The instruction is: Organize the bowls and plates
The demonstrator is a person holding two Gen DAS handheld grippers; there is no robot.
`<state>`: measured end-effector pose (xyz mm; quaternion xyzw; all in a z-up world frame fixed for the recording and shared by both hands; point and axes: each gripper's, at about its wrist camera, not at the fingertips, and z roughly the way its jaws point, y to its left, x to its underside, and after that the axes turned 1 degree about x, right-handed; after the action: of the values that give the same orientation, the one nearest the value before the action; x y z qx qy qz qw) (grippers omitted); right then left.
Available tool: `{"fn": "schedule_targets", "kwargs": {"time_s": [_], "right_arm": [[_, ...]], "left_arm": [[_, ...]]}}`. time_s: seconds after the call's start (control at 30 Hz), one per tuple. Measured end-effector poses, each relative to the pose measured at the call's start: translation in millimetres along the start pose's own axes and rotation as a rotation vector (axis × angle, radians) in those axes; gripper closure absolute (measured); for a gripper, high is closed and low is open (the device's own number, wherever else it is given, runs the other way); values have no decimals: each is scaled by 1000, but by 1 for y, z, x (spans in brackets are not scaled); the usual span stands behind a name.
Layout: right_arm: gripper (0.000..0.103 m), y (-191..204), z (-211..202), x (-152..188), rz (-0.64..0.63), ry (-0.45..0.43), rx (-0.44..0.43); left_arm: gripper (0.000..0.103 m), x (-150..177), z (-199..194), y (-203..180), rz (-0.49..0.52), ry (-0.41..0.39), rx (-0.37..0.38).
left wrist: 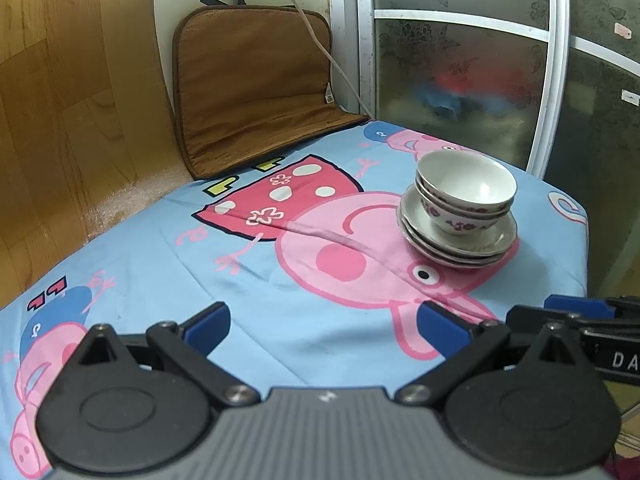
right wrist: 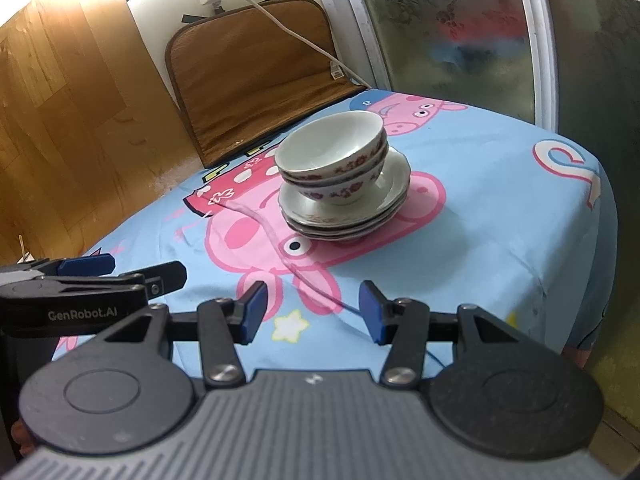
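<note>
A stack of white floral bowls (left wrist: pixel 466 194) sits nested on a stack of white plates (left wrist: pixel 460 242) on the cartoon-print tablecloth (left wrist: pixel 260 280). The bowls (right wrist: pixel 334 160) and the plates (right wrist: pixel 344 212) also show in the right wrist view, ahead of centre. My left gripper (left wrist: pixel 324 326) is open and empty, low over the cloth, with the stack ahead to its right. My right gripper (right wrist: pixel 312 312) is open and empty, short of the stack. The right gripper shows at the left wrist view's right edge (left wrist: pixel 580 312), and the left gripper at the right wrist view's left edge (right wrist: pixel 92 276).
A brown cushion (left wrist: pixel 252 84) leans against the back wall with a white power cable (left wrist: pixel 320 44) across it. A wooden panel (left wrist: pixel 72 120) bounds the left side. A frosted glass door (left wrist: pixel 460 72) stands behind right. The table's right edge (right wrist: pixel 600 208) drops off close to the stack.
</note>
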<state>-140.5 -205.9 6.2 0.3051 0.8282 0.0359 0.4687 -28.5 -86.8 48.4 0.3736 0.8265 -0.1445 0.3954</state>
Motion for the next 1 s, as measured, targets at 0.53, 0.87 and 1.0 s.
{"fn": "schedule_targets", "kwargs": {"time_s": [0.53,0.87,1.0], "right_arm": [[50,-3,1,-1,13,-9,4],[50,-4,-5,-3,24,-39,6],[50,-3,-9,-4,12,-66,6]], "left_arm": [[0,1,3,0,0,7,-5],[0,2,3,-1,4,8,-5],[0,2,3,-1,5,9,-4]]}}
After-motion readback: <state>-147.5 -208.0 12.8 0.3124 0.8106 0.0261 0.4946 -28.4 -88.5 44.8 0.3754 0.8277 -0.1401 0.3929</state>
